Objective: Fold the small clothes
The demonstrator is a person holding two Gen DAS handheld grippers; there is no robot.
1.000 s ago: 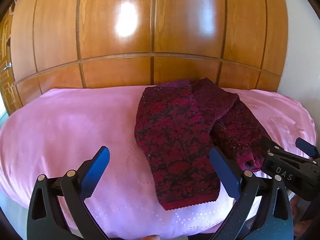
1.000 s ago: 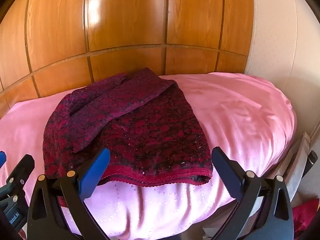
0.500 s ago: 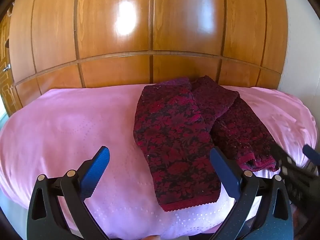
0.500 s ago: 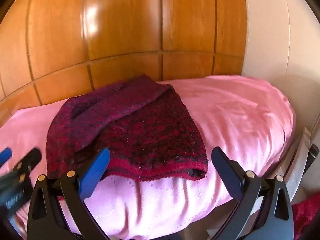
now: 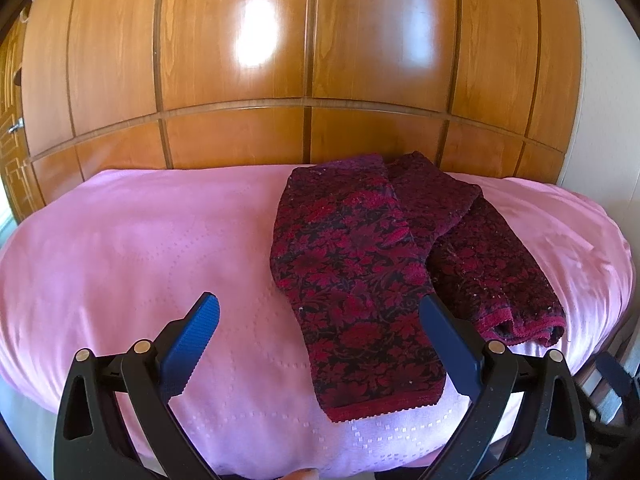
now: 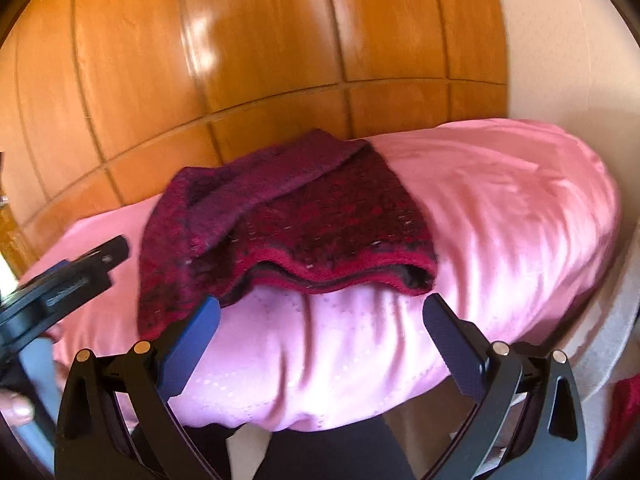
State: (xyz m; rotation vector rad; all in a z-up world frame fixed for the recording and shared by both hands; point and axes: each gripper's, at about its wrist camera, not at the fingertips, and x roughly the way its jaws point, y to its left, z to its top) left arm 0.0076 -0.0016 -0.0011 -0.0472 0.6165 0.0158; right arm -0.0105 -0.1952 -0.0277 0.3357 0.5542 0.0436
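While both grippers hang at the near edge of the pink bedcover, the dark red floral garment lies on it right of centre, one part folded over another, one red-trimmed hem toward the left gripper, jaws wide, nothing held. Right gripper also wide and empty, hovering short of the open hem; that view is blurred. Left gripper body shows at the left edge of the right view. Glossy wooden wardrobe panels stand behind the bed
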